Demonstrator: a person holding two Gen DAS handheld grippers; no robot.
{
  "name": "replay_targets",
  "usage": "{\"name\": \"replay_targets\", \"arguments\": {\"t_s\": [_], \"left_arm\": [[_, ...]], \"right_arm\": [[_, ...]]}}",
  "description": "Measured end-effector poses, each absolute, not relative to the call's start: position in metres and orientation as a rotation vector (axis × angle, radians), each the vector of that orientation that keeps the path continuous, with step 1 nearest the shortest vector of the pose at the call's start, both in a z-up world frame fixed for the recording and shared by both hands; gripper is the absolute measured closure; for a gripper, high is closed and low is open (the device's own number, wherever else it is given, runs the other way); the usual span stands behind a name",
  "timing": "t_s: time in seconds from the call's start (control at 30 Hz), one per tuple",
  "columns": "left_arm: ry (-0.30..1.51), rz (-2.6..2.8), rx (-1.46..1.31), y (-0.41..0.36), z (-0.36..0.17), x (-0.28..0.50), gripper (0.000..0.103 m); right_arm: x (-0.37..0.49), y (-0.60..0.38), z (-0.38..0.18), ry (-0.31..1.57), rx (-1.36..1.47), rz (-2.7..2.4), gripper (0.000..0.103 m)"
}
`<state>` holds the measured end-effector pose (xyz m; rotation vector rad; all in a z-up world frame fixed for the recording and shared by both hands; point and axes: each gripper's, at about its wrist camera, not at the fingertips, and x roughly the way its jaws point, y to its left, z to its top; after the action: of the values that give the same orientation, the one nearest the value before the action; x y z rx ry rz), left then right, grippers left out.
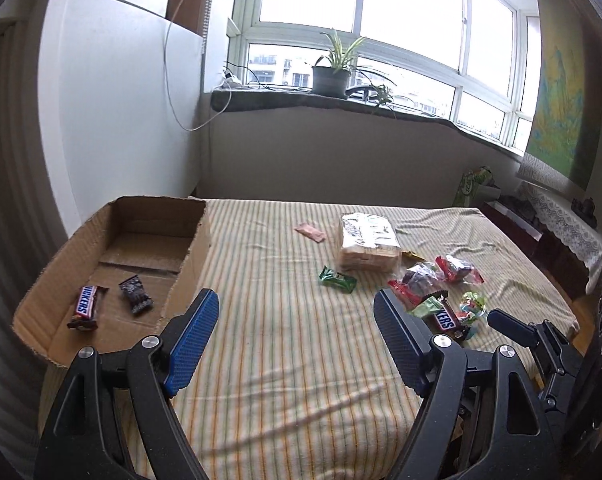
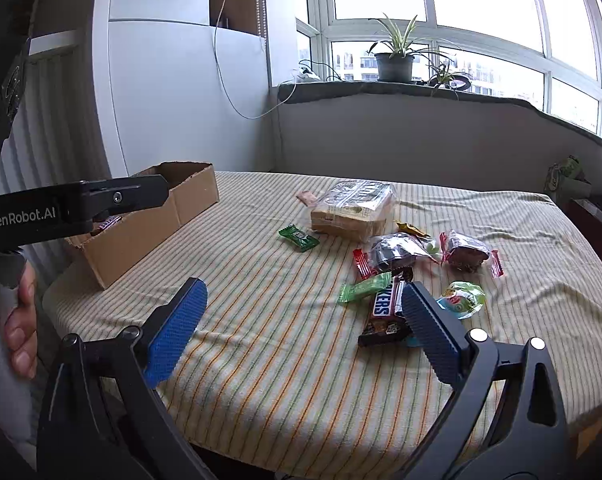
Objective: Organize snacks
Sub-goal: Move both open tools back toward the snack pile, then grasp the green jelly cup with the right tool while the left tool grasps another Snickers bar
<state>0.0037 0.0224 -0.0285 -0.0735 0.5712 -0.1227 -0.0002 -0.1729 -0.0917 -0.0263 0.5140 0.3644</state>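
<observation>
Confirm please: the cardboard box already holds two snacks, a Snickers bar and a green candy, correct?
Not quite. In the left wrist view the cardboard box holds a Snickers bar and a dark-wrapped snack, not a green one. The green candy lies on the striped cloth.

A striped cloth (image 1: 285, 360) covers the table; on it lie an open cardboard box (image 1: 193, 248), a wrapped biscuit pack (image 1: 367, 244) and scattered wrapped snacks (image 2: 385, 304).
</observation>
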Motion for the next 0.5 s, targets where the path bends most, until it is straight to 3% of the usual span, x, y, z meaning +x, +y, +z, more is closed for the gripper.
{"name": "replay_targets", "arguments": {"t_s": [0.5], "left_arm": [[0.697, -0.228, -0.056, -0.017, -0.07, 0.06, 0.023]], "right_arm": [[0.021, -0.202, -0.115, 0.582, -0.118, 0.293, 0.005]]}}
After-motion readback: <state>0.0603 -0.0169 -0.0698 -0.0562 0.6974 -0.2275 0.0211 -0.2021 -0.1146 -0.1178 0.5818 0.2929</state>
